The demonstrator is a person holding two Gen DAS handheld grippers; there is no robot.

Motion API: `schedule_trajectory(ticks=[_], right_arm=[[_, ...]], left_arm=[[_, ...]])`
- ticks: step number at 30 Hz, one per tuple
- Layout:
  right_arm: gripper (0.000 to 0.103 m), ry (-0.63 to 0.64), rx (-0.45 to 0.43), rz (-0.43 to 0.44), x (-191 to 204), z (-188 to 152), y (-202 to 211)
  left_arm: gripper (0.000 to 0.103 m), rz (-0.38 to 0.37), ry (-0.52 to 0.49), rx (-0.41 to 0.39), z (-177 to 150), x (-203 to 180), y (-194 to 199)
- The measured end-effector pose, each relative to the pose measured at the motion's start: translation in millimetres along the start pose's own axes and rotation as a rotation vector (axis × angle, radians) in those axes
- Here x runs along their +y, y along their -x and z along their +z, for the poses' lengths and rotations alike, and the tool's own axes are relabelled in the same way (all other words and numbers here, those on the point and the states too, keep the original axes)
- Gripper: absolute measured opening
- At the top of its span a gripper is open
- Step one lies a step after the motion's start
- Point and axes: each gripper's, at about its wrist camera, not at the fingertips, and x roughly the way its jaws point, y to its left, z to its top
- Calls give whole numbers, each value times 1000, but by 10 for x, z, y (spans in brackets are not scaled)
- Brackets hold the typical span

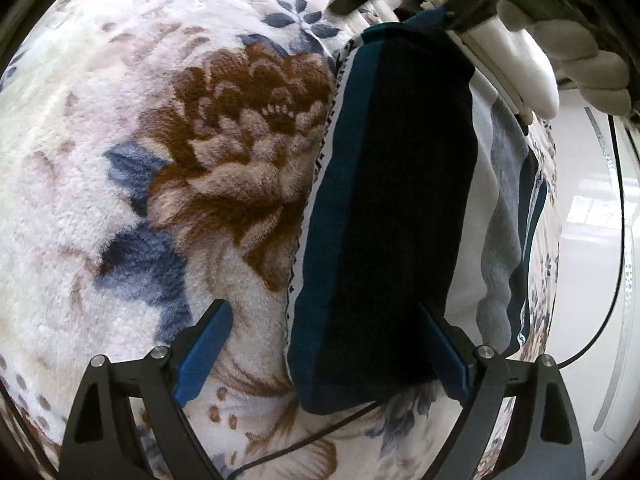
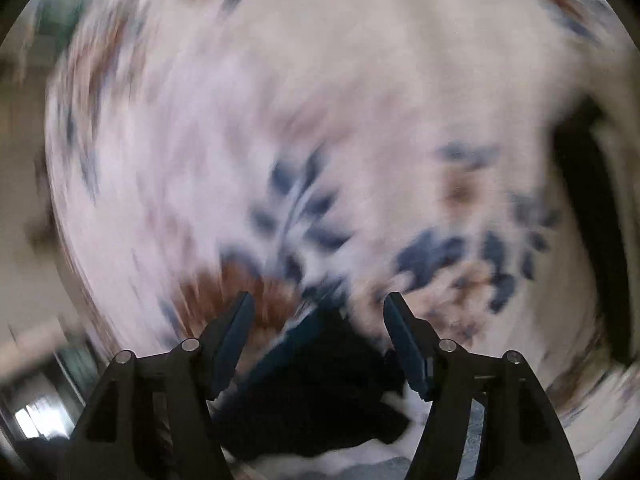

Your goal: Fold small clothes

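Note:
A folded dark navy garment with a teal band (image 1: pixel 392 200) lies lengthwise on a floral fleece blanket (image 1: pixel 120 200). My left gripper (image 1: pixel 322 306) hangs over the garment's near end, open wide. Its left finger is above bare blanket and its right fingertip is at the garment's right edge. The right wrist view is heavily blurred. In it my right gripper (image 2: pixel 320 296) stands open above the blanket, with the same dark garment (image 2: pixel 312 380) low between the fingers and gaps on both sides. No pad presses on cloth.
White and grey clothes (image 1: pixel 500 240) and a striped piece (image 1: pixel 534 216) lie right of the navy garment. A gloved hand (image 1: pixel 580 64) grips a white handle (image 1: pixel 520 68) at top right. A black cable (image 1: pixel 320 436) crosses the blanket's near part. A white floor (image 1: pixel 592 240) lies beyond the blanket's right edge.

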Motion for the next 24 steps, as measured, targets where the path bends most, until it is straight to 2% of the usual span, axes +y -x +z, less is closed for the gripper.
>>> schedule_trajectory(ticks=[1,2,3,4,6,8,9,11,12,13,14,15,16,18,20,22,24], right_arm=[[64,38,25,-45,65,32,-70],[35,78,21,-124,138,59,-160],[20,76,22,-150,128,88,-212],[20,26,24,-126,76,132,-239],[18,-269,12,67,-339,190,-228],[15,-494,-9,255,-750,119,-244],[15,-597,-10,378,-960,36,-281],[15,-692,-43,516,-1212,-113,-274],[17,-681,-98,524,-1316,-207,-133],[32,-639,-142,505,-1361,-281,16],[54,-598,-179,482,-1386,-339,141],[60,-533,-253,417,-1402,-500,379],[63,-501,-299,372,-1389,-603,505],[63,-403,-368,266,-1362,-927,753],[63,-353,-368,253,-1400,-1151,793],[63,-308,-335,245,-1322,-1310,639],[61,-247,-310,173,-1269,-1386,440]], left_arm=[[91,1,-3,2,23,-23,-21],[91,3,-5,4,26,-38,-30],[91,3,-10,7,30,-65,-45],[91,3,-16,9,45,-79,-54],[91,2,-25,12,50,-88,-64],[91,-2,-26,15,52,-84,-62],[91,-3,-27,16,49,-86,-62],[91,2,-36,22,44,-127,-74],[91,-1,-36,25,39,-128,-63],[91,-6,-35,30,32,-130,-41],[91,-9,-30,29,10,-107,0],[91,-8,-26,25,0,-81,49],[91,-7,-23,20,5,-54,110],[91,-5,-12,-6,31,-32,266],[91,2,9,-31,116,0,417],[91,-9,26,-56,251,14,528],[91,-28,34,-82,468,-8,616]])
